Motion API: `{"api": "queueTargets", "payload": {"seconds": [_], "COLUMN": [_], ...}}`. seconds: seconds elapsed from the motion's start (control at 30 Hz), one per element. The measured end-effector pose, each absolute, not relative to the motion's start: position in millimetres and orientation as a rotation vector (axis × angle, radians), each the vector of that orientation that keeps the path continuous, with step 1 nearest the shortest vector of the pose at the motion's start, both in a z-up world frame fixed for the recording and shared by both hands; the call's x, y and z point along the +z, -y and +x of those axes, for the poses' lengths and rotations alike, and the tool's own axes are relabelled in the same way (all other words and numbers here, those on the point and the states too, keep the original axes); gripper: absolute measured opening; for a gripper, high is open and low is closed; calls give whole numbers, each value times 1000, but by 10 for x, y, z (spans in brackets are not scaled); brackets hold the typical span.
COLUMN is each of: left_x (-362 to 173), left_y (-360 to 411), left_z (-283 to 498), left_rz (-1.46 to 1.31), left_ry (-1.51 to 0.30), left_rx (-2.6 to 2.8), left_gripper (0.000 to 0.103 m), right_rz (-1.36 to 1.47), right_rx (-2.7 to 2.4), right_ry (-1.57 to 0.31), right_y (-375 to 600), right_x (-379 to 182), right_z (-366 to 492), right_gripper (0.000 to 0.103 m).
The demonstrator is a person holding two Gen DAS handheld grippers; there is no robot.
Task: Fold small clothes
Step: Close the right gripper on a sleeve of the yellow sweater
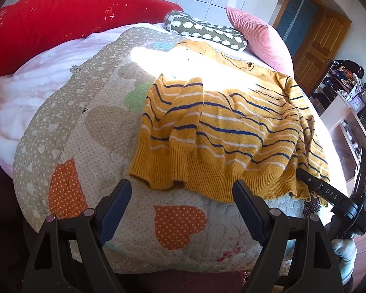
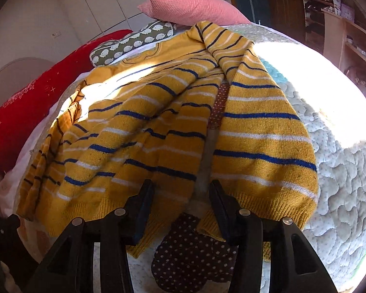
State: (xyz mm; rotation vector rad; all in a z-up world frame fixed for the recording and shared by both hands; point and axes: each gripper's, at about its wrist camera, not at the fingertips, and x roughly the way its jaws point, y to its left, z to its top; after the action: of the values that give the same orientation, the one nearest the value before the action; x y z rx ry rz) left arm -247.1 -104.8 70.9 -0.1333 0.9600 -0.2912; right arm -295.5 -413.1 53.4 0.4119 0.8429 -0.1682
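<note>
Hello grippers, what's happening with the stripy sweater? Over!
Both grippers open: left gripper short of hem, right gripper at hem. Yellow striped knit sweater rumpled on quilt. Nothing blocking.

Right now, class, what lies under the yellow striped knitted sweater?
Under the yellow striped knitted sweater lies a quilted patchwork bedspread with dotted hearts. A dark dotted heart patch shows below its hem; whatever else the sweater covers is hidden.

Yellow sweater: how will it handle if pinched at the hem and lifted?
Likely floppy: the sweater already lies in soft wrinkles, one sleeve flopped across the body. Probably grippy, not slippery, given the fuzzy knit and ribbed hem. It may drag on the quilt rather than slide.
</note>
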Motion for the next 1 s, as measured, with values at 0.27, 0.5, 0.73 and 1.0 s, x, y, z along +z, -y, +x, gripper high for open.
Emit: {"api": "queueTargets", "payload": {"seconds": [0.27,0.5,0.73,1.0], "left_x": [854,742,683,643], "left_y": [636,246,198,309], "left_z": [-2412,-2353,-2328,-2374], "left_rz": [-193,-271,-279,-269], "left_ry": [-930,-956,-968,-986], "left_rx": [-220,-131,-131,-167], "left_gripper": [84,84,84,84], "right_rz": [551,551,484,424], "right_rx": [-149,-292,-370,-369], "right_ry": [-823,-813,-788,-771], "right_y": [4372,4759,4816,4842], "right_x": [548,679,788,781], "right_z": [-3187,-3748,-4046,-3939], "right_gripper": [8,7,9,44]}}
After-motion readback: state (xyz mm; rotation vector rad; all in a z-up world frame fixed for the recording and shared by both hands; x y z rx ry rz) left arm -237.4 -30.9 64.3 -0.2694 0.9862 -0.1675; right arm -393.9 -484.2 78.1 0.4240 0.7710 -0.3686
